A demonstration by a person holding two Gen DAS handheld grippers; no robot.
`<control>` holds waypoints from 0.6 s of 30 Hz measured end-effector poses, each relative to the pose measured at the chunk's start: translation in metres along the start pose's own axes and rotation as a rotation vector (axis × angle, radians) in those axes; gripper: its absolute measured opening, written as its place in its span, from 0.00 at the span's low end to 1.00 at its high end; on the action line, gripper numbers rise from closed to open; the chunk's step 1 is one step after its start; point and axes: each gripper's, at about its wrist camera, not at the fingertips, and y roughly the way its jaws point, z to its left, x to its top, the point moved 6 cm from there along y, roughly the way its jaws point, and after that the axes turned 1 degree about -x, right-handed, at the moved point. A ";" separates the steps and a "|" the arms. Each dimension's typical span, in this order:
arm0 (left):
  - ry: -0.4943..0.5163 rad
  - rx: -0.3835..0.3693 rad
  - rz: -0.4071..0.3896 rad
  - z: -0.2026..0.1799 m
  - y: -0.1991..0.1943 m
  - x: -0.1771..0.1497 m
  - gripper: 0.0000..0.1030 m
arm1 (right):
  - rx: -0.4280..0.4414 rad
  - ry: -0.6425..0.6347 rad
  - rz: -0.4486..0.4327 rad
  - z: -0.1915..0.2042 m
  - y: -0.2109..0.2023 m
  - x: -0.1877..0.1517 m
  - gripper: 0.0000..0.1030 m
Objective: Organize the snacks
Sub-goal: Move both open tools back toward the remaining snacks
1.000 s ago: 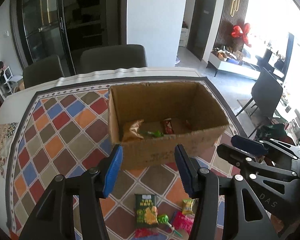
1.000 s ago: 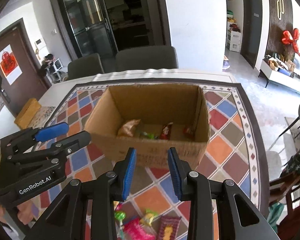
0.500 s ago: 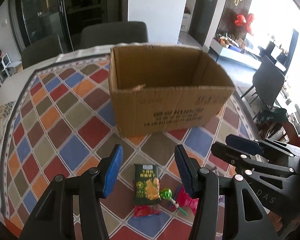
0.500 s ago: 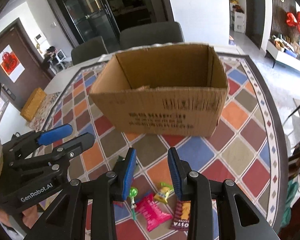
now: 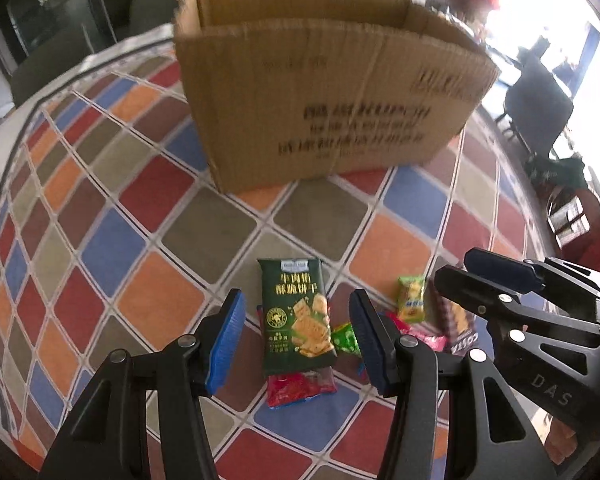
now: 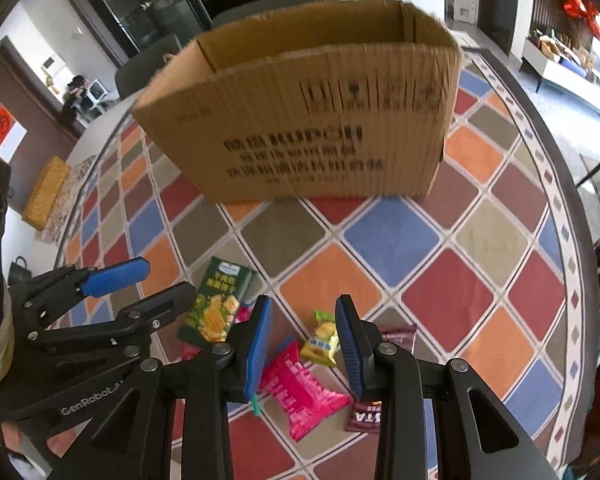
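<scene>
left gripper (image 5: pixel 296 336) released, straddling dark green cracker packet (image 5: pixel 296 316) – lower, pinch long edges; right gripper (image 6: pixel 302 346) released over small yellow-green candy packet (image 6: pixel 320 344) – then brown cardboard box (image 5: pixel 324 80)

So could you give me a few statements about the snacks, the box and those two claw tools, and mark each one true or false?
1. The green cracker packet lies on the patterned tablecloth, in front of the cardboard box. True.
2. The left gripper is clamped on the green packet. False: its jaws stand open, one on each side of it.
3. The right gripper holds nothing. True.
4. The pink packet sits inside the box. False: it lies on the cloth by the yellow-green packet.
</scene>
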 end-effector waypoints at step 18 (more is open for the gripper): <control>-0.010 -0.021 0.149 0.003 0.053 -0.009 0.53 | 0.002 0.133 0.112 -0.017 0.047 -0.022 0.33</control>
